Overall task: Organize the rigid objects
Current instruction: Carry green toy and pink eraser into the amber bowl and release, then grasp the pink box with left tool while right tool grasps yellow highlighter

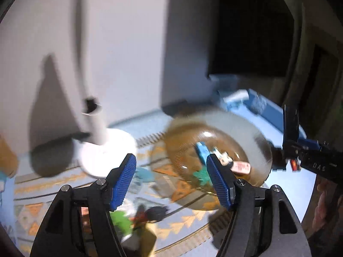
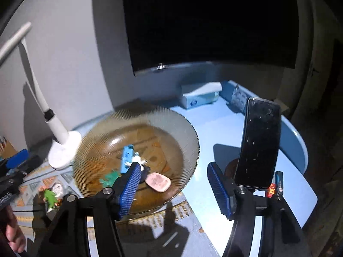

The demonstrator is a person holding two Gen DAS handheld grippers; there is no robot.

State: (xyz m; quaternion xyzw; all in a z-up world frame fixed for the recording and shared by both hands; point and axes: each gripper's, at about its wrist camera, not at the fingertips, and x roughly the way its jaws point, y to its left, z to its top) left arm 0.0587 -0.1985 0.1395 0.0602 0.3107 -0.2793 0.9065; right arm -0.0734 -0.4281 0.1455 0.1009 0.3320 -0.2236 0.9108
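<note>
Inside the bowl (image 2: 137, 150) lie several small toys already; a green toy (image 2: 50, 197) at 8 o'clock waits outside. Both the left gripper (image 1: 171, 171) and right gripper (image 2: 173, 177) gape, empty.

Glass bowl (image 2: 137, 150): amber-brown, finely ribbed rim. Inside: light-blue block (image 2: 127, 157), teal-green piece (image 2: 109, 177), pale pink oval (image 2: 158, 182). Lamp (image 2: 62, 147): white, black collar. Mat (image 1: 182, 222): pale blue, orange triangle bands. Table (image 2: 223, 128): light blue. Phone (image 2: 258, 143): black. Gripper pads (image 2: 129, 190): blue, ridged.
</note>
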